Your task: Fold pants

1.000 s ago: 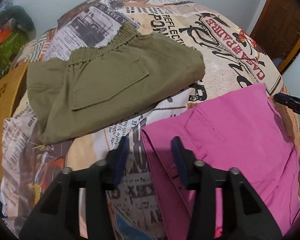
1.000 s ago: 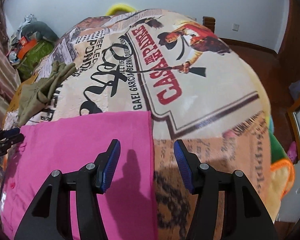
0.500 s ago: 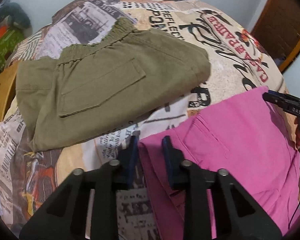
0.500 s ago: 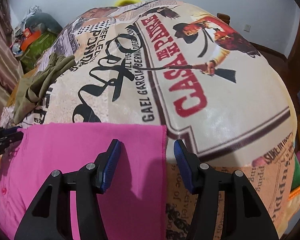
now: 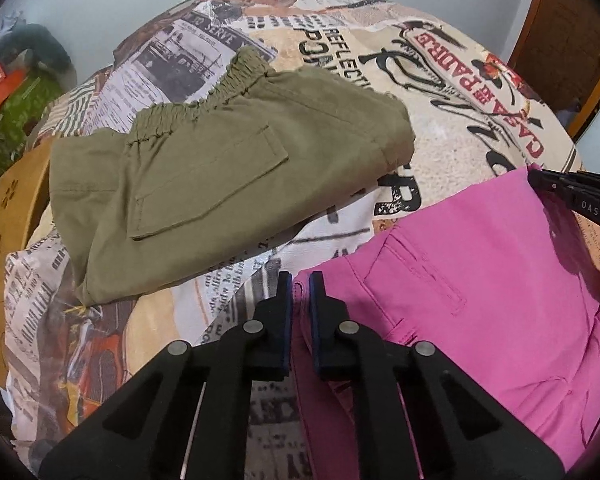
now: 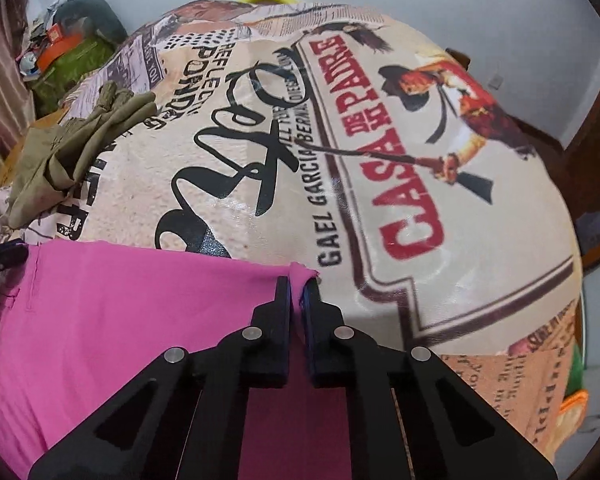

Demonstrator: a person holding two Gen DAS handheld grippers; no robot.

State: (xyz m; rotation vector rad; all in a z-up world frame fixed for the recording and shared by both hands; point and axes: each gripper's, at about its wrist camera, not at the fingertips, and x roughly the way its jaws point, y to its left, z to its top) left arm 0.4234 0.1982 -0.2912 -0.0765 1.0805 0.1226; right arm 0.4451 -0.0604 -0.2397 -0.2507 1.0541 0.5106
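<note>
Bright pink pants lie spread on the printed bedspread at the near right. My left gripper is closing its jaws on the pants' left edge, and the pink cloth is pinched between the blue pads. In the right wrist view my right gripper is shut on the far right corner of the pink pants, and a small tuft of cloth pokes out above the pads. The right gripper's black tip shows at the far right edge of the left wrist view.
Folded olive-green pants lie on the bedspread beyond and left of the pink ones, seen as a crumpled heap from the right. A tan wooden board and a green bag sit off the left side. A brown door stands far right.
Both grippers went from wide open to shut: the left on the pink pants' left edge, the right on their far right corner, which has bunched up. The right gripper shifted right along that edge.
</note>
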